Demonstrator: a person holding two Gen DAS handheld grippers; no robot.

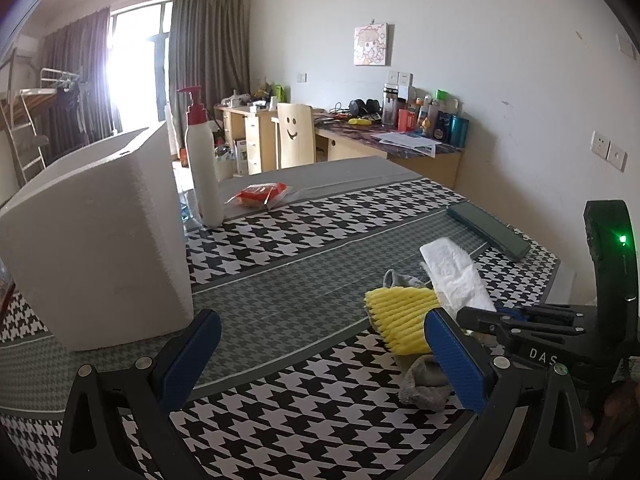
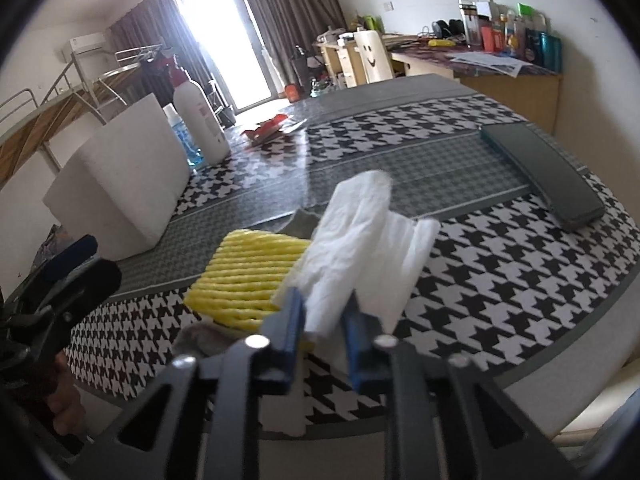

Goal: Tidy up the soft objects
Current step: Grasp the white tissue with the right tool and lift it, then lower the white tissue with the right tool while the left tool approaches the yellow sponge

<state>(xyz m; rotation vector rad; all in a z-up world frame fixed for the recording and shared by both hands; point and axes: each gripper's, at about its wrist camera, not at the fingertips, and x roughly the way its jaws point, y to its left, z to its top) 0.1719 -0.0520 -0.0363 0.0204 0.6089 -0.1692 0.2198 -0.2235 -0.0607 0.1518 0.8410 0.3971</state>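
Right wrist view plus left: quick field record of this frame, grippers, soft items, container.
right gripper: shut on the white cloth, near end pinched between the blue pads
left gripper: open, nothing between the jaws
white cloth: partly lifted, far end draped toward the yellow sponge
yellow sponge: lying on the grey cloth
white box: upright on the table, apart from the soft pile
surface: houndstooth tablecloth
other: pump bottle, dark case

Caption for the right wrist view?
Right gripper pinches a white tissue beside a yellow sponge on the checked table.
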